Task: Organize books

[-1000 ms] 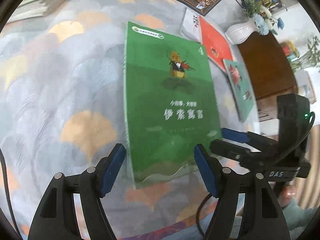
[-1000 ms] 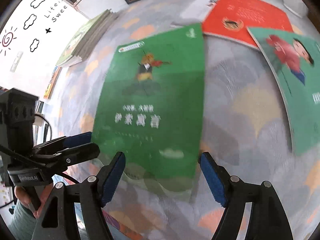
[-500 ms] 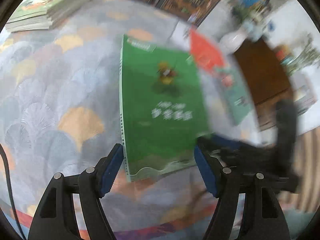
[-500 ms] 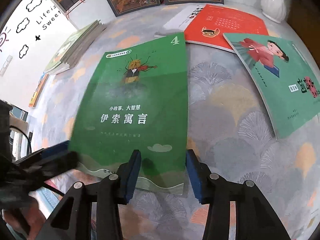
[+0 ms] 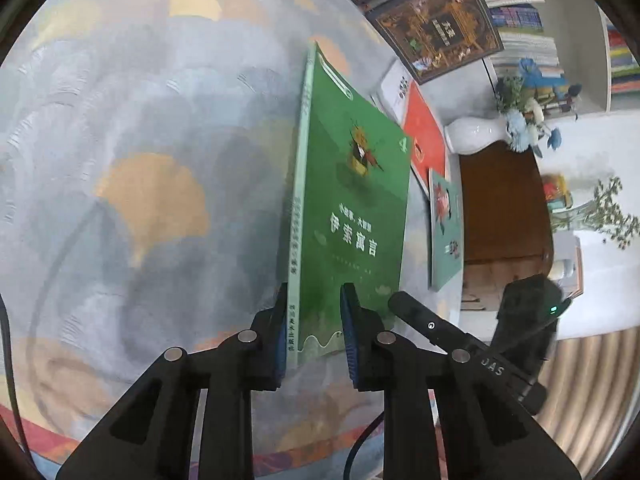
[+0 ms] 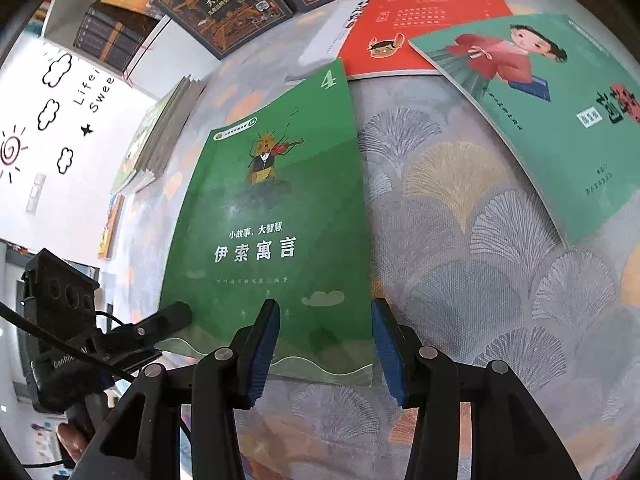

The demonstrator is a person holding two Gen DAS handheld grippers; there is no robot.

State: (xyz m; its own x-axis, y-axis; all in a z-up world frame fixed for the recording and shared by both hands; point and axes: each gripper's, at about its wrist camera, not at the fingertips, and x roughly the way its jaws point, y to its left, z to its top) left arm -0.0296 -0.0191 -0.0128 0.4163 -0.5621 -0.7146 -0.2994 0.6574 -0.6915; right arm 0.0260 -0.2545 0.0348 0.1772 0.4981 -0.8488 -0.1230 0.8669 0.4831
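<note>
A green book [image 5: 352, 200] [image 6: 272, 216] with a violin-playing insect on its cover lies on the fan-patterned cloth [image 6: 460, 264], its spine edge tilted up. The jaws of my left gripper [image 5: 314, 330] are closing: one pad sits against the spine, the other on the cover near the bottom edge. My right gripper [image 6: 324, 344] is half open over the book's lower right corner, with one pad above the cover and the other just beyond the right edge. One of its fingers [image 5: 404, 304] shows in the left wrist view at that corner.
A red book [image 6: 420, 28] and a teal book with a girl [image 6: 540, 120] lie to the right. Dark ornate books [image 6: 224, 4] lie at the back, and a stack of books [image 6: 160, 148] at the left. A white vase [image 5: 476, 136] stands beside a wooden cabinet [image 5: 500, 208].
My left jaws have narrowed from wide onto the green book's spine edge, and the wrist has rolled. The book's spine side has tilted up. My right jaws narrowed earlier and now hold still.
</note>
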